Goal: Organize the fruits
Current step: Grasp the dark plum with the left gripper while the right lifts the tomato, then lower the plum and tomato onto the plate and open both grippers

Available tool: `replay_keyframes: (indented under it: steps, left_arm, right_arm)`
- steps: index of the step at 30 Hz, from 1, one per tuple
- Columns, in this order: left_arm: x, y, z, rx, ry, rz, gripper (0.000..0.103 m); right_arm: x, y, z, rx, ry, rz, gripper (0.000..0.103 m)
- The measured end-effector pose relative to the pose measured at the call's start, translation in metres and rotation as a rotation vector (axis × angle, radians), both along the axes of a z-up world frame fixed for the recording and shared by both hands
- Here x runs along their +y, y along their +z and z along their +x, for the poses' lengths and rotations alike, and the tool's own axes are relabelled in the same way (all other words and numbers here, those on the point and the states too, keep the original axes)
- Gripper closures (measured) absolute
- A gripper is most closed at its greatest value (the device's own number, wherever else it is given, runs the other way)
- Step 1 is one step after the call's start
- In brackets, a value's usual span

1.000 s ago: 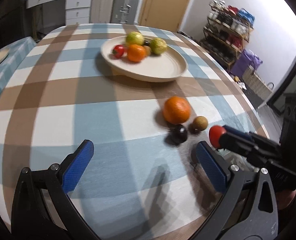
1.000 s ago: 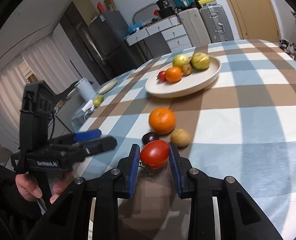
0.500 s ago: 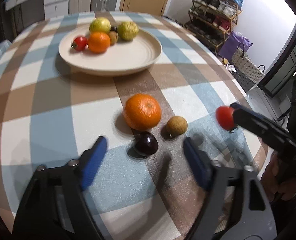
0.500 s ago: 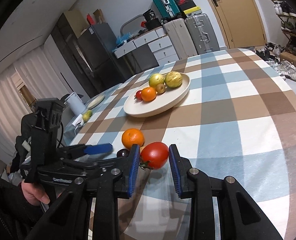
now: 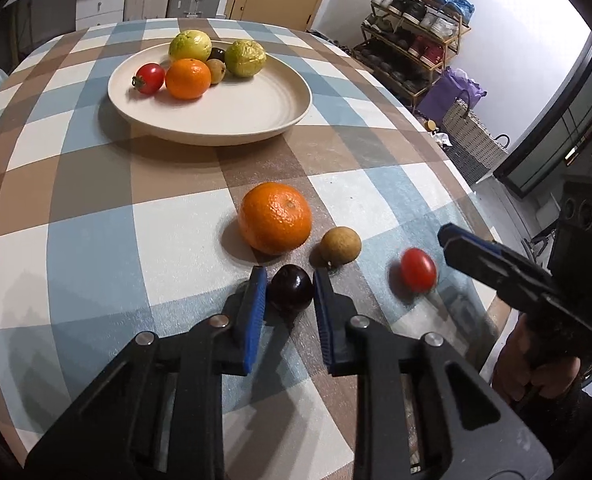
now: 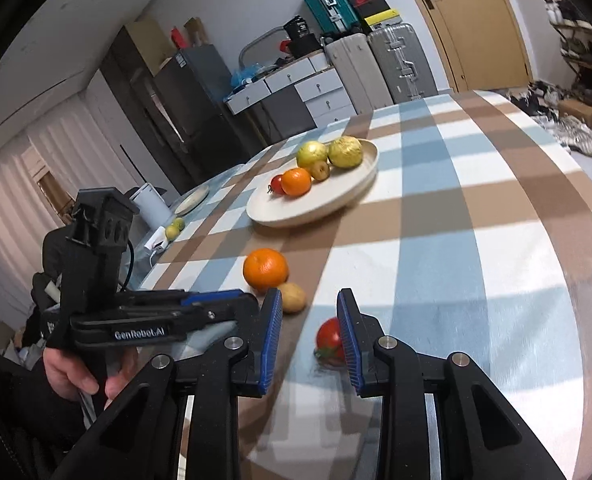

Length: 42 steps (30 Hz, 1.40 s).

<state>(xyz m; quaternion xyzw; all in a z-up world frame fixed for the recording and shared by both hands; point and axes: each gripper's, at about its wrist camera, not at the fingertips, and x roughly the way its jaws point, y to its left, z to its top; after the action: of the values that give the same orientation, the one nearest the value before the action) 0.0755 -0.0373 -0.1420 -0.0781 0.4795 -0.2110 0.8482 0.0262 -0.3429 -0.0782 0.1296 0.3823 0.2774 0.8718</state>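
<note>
Checked cloth in blue, brown and white covers the round table [image 5: 96, 216], with a shoe rack and a door behind it in the left wrist view. Toward the upper left of that frame sits the cream plate [image 5: 256, 104], already holding a small tomato, an orange, two green-yellow fruits and two small ones between them.

Low in the centre, the left gripper [image 5: 286, 290] has its blue pads on either side of the dark plum [image 5: 290, 288]; they look touching or almost so, and I cannot tell whether the squeeze is firm yet. Just above lie the big orange [image 5: 275, 218] and the small brown fruit [image 5: 341, 245], the latter very near the right-hand pad.

At the right of the frame a red tomato [image 5: 418, 270] shows blurred on the cloth, clear of the right gripper [image 6: 310, 334], whose jaws stand apart; in the right wrist view the tomato peeks from behind the right-hand pad, held by nothing.

Risks, as I judge them: the loose tomato lies near the table edge and may roll off. The plum is smooth and round, so a half-closed grip could squirt it forward into the orange. Lifting carelessly may nudge the brown fruit away.
</note>
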Motion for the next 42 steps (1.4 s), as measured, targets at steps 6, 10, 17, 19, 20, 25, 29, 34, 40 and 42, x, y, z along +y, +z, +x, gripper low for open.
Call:
replay_keyframes:
  steps: [6,10,17,19,20,25,29,34,40,42]
  left_arm:
    - [0.006,0.007,-0.007,-0.02,-0.005,-0.021,0.082]
    - [0.017,0.014,-0.012,-0.038,0.008,-0.03,0.082]
    - [0.039,0.023,-0.014,-0.059,0.036,-0.051,0.082]
    - [0.046,0.027,-0.012,-0.066,0.045,-0.057,0.082]
    - [0.048,0.028,-0.011,-0.068,0.046,-0.059,0.082]
    - [0.063,0.038,0.007,-0.096,0.068,-0.063,0.082]
    - [0.072,0.044,0.027,-0.109,0.091,-0.079,0.082]
    - [0.078,0.05,0.053,-0.118,0.112,-0.086,0.082]
    - [0.086,0.057,0.094,-0.12,0.14,-0.089,0.082]
    - [0.088,0.059,0.107,-0.122,0.143,-0.088,0.082]
  right_arm:
    - [-0.002,-0.007,-0.004,0.008,-0.025,-0.06,0.069]
    - [0.004,-0.011,-0.003,0.027,-0.002,-0.074,0.066]
    - [0.023,-0.023,0.003,0.071,0.023,-0.144,0.066]
    - [0.026,-0.022,0.001,0.06,0.025,-0.16,0.066]
    - [0.027,-0.022,0.001,0.061,0.029,-0.162,0.07]
    - [0.026,-0.017,0.002,0.035,0.019,-0.154,0.075]
    - [0.024,-0.004,0.013,0.006,0.019,-0.117,0.075]
    - [0.029,0.018,0.037,-0.031,0.026,-0.096,0.075]
    - [0.035,0.041,0.08,-0.068,0.033,-0.055,0.075]
    - [0.039,0.045,0.096,-0.074,0.04,-0.045,0.075]
